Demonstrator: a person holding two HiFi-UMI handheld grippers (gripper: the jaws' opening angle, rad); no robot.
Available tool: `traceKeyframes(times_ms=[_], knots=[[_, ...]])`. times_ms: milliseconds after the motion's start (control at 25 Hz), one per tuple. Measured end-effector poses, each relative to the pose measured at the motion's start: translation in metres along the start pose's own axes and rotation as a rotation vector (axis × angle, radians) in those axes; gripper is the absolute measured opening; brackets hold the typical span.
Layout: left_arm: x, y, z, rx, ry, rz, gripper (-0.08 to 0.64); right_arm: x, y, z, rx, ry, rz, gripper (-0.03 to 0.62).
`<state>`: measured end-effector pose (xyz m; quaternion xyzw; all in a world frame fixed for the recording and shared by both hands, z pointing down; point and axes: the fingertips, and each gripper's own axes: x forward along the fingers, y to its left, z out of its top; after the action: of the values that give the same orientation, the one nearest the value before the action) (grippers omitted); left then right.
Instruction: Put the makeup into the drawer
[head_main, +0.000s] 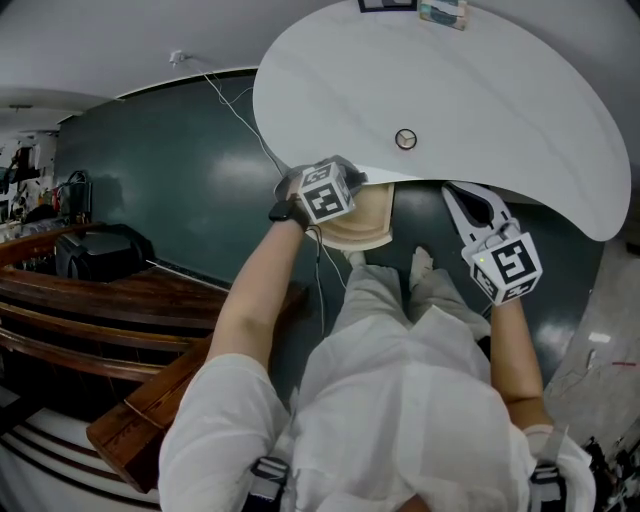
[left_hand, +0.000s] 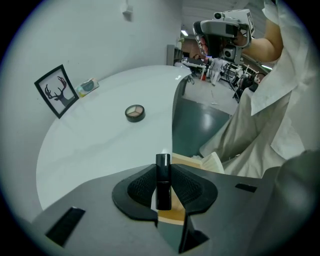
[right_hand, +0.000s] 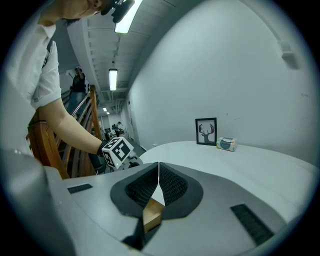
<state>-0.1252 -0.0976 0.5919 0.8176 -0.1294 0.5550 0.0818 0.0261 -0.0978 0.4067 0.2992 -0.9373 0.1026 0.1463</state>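
My left gripper (left_hand: 163, 172) is shut on a black lipstick tube (left_hand: 163, 181) that stands upright between the pads. In the head view this left gripper (head_main: 330, 195) points down over the open tan drawer (head_main: 362, 228) under the white table's (head_main: 480, 90) near edge. The drawer's wooden rim (left_hand: 186, 161) shows just beyond the jaws. A round eyeshadow compact (head_main: 405, 139) lies on the table, also in the left gripper view as the compact (left_hand: 134, 112). My right gripper (head_main: 466, 203) reaches toward the table edge at the right. Its pads (right_hand: 158, 170) meet, with nothing seen between them; wood (right_hand: 152, 214) shows below.
A framed deer picture (left_hand: 56, 91) and a small box (left_hand: 87, 86) stand at the table's far side by the wall. My legs are under the table edge by the drawer. A wooden railing (head_main: 90, 300) runs at the left.
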Motion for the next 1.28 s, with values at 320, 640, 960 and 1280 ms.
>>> traceKeyframes(times_ms=[320,640,960,1280], knots=[[0.010,-0.020,-0.012,-0.048,-0.023,-0.014,0.098,0.001,0.006,-0.008,-0.002,0.018,0.015,0.011],[0.018,-0.039,-0.015,-0.031,-0.029,-0.054,0.098,0.002,0.012,-0.012,-0.008,0.032,0.029,0.011],[0.049,-0.057,-0.034,-0.059,-0.004,-0.105,0.098,0.000,0.014,-0.023,-0.012,0.057,0.024,0.011],[0.087,-0.064,-0.053,-0.071,0.025,-0.091,0.098,0.004,0.010,-0.036,-0.001,0.085,0.020,0.011]])
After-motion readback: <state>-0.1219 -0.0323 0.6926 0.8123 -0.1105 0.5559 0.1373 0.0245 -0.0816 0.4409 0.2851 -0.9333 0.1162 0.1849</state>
